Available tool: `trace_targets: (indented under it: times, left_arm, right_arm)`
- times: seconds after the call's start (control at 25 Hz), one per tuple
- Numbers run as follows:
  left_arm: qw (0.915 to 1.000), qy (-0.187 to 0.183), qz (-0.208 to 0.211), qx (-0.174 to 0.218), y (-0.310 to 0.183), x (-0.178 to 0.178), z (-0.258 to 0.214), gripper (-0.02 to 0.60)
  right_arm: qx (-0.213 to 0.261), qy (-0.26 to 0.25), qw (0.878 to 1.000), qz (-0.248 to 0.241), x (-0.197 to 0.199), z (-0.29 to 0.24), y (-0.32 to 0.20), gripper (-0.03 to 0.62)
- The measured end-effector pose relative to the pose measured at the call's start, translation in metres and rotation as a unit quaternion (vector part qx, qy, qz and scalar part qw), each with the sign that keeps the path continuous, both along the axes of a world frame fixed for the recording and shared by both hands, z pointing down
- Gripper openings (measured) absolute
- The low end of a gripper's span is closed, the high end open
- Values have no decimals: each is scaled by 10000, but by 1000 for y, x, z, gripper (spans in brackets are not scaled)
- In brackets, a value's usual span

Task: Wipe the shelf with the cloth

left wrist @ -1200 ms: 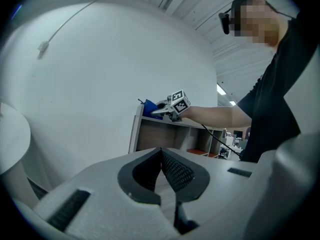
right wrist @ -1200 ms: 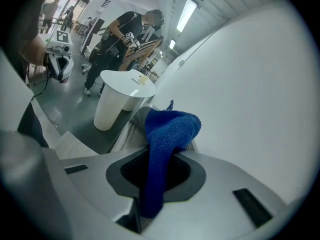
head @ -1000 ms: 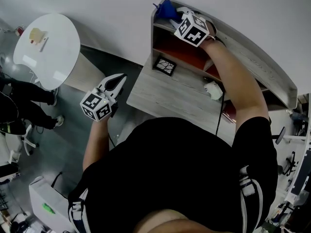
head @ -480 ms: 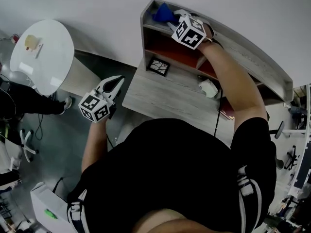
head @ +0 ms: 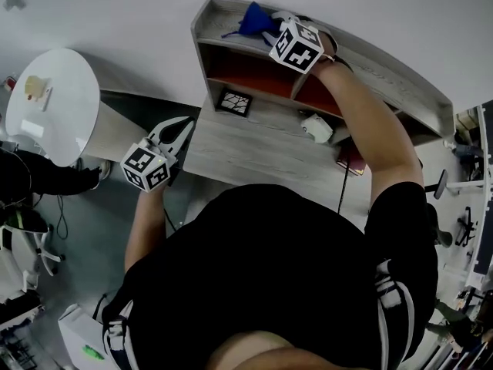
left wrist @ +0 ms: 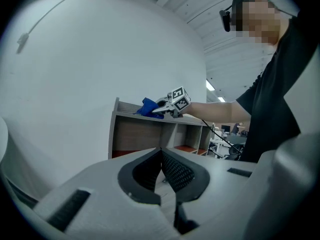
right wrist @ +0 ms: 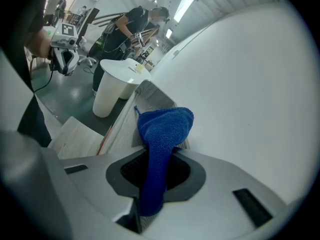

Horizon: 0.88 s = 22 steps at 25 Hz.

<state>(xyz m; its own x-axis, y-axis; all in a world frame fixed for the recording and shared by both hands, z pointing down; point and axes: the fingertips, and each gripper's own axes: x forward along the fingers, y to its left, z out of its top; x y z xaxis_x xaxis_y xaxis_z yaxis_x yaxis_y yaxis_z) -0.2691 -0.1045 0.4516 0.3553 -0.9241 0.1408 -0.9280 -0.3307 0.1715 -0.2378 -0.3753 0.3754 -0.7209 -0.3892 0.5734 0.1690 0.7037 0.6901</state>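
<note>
The blue cloth lies bunched on the top board of the grey wooden shelf, near its left end. My right gripper is shut on the cloth; in the right gripper view the cloth hangs out between the jaws over the shelf top. My left gripper is held low, left of the desk, shut with nothing in it. The left gripper view shows its jaws touching, with the shelf, the cloth and the right gripper ahead.
Below the shelf the desk carries a black-and-white patterned square, a small white object and a cable. A round white table stands at the left. The shelf backs onto a white wall. Another person stands beyond the round table.
The right gripper has drawn the cloth to the right along the shelf top, away from the left end. The head view has shifted. The left gripper has stayed roughly in place.
</note>
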Motion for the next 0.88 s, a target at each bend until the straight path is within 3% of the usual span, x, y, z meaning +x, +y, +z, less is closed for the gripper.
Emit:
trace_targets:
  times: [0.88]
  left_arm:
    - [9962,-79,864,74,-49,90,-6,17]
  right_arm:
    - [9,63,9953,969,156,-3,-39,57]
